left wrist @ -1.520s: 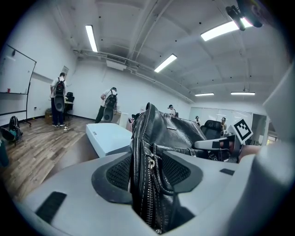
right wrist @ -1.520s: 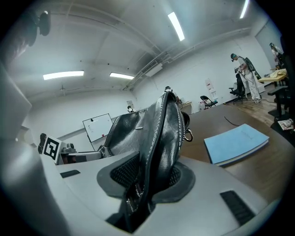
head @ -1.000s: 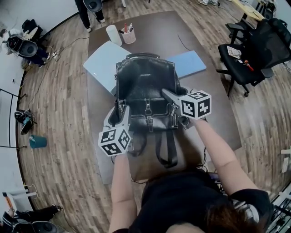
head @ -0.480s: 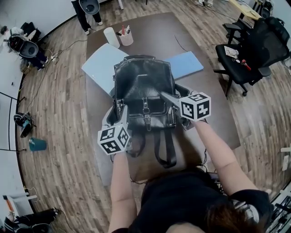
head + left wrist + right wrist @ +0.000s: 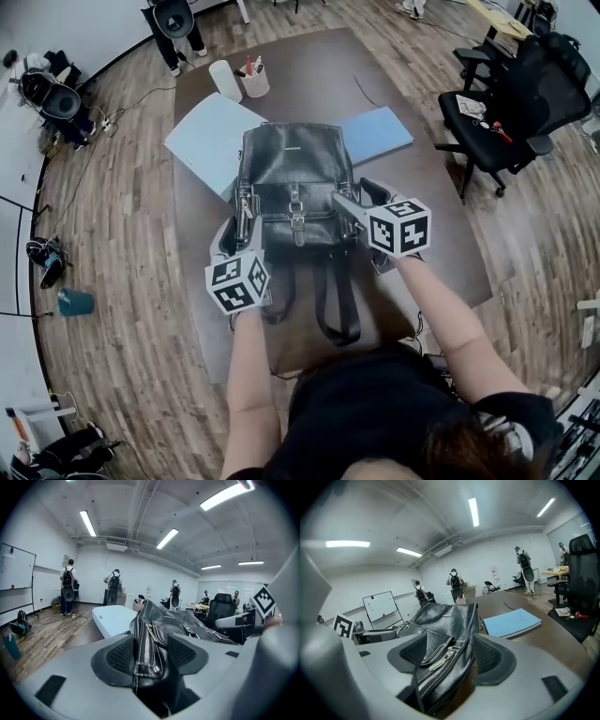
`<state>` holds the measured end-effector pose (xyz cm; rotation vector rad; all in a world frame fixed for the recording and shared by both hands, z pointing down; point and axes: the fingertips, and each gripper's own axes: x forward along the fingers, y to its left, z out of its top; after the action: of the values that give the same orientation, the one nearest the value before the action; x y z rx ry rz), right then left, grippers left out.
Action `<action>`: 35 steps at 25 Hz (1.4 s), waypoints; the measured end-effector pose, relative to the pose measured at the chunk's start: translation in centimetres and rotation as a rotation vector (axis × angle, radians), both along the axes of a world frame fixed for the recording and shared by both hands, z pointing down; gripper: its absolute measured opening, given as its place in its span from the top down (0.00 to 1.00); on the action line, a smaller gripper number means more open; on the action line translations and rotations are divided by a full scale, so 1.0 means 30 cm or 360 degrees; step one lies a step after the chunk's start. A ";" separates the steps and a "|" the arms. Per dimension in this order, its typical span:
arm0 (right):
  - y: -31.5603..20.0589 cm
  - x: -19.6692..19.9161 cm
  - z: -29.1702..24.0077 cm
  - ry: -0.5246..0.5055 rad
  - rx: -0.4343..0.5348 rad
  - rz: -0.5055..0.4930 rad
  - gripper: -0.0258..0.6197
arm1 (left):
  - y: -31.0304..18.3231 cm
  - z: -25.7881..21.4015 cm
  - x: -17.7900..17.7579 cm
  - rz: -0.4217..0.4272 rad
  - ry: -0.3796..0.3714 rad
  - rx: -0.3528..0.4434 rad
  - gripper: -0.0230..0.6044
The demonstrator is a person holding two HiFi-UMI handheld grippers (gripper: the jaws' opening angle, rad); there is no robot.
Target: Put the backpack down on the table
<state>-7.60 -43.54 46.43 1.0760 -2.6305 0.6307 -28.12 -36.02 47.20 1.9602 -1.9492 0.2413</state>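
Observation:
A black leather backpack (image 5: 292,173) lies flat on the brown table (image 5: 431,234), straps trailing towards the person. My left gripper (image 5: 246,214) sits at its near left corner. In the left gripper view the zipped side (image 5: 149,641) of the bag is between the pads of the left gripper (image 5: 150,654), whose jaws are opening and look slack around it. My right gripper (image 5: 349,202) is at the near right corner. Its jaws (image 5: 452,657) are closing a little, with the bag's edge (image 5: 440,620) between them and a gap at one pad.
Two light blue folders lie under and beside the bag, one at left (image 5: 202,141) and one at right (image 5: 380,131). A white cylinder (image 5: 225,80) and a pen cup (image 5: 253,80) stand at the table's far end. A black office chair (image 5: 525,103) is off to the right.
The backpack has sunk flatter onto the table and sits a little farther up the picture. Both grippers stayed at its near corners.

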 end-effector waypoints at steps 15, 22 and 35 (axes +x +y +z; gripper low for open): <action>0.104 0.028 -0.106 -0.0011 0.0115 0.0029 0.59 | 0.076 -0.161 0.006 0.0020 -0.0052 0.0173 0.67; 0.164 0.046 -0.170 -0.0027 0.0205 0.0051 0.71 | 0.139 -0.243 0.059 0.0079 -0.0040 0.0263 0.80; 0.258 0.055 -0.199 -0.0028 0.0261 0.0074 0.92 | 0.225 -0.264 0.093 0.0118 -0.0017 0.0276 0.89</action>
<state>-5.95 -35.81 40.45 1.1853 -2.7188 0.4412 -25.32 -29.29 39.29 2.1468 -1.9646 0.1054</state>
